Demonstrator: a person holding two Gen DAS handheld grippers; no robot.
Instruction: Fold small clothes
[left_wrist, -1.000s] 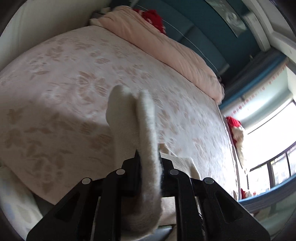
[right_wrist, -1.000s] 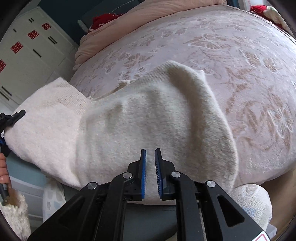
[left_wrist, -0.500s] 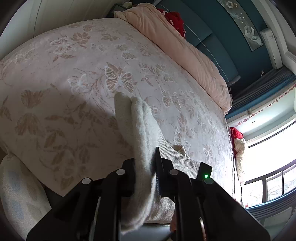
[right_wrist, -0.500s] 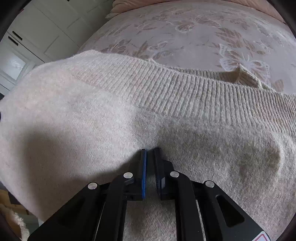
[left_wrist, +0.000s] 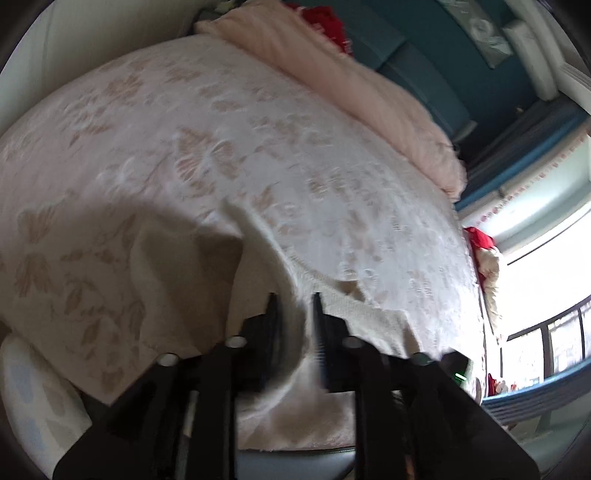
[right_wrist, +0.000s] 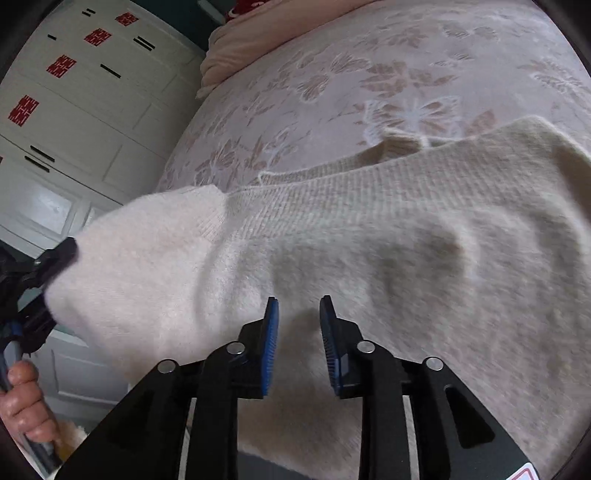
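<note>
Left gripper (left_wrist: 293, 306), lower centre of its blurred view: jaws opening, cream fuzzy knit sweater (left_wrist: 280, 369) between them, probably slipping free, no longer clamped as a second ago. Right gripper (right_wrist: 297, 314), lower centre: blue pads (right_wrist: 271, 343) parting, nothing pinched. Sweater now draped on pink floral bedspread (right_wrist: 388, 74); fold laid down, release underway.

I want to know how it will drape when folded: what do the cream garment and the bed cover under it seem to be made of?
The cream garment looks like a soft, fuzzy knit, perhaps wool or a blend: a brushed nap on the body and a ribbed band along its edge. The bed cover looks like a matte woven or lace-like fabric with raised butterfly and leaf patterns; its fibre cannot be told.
</note>
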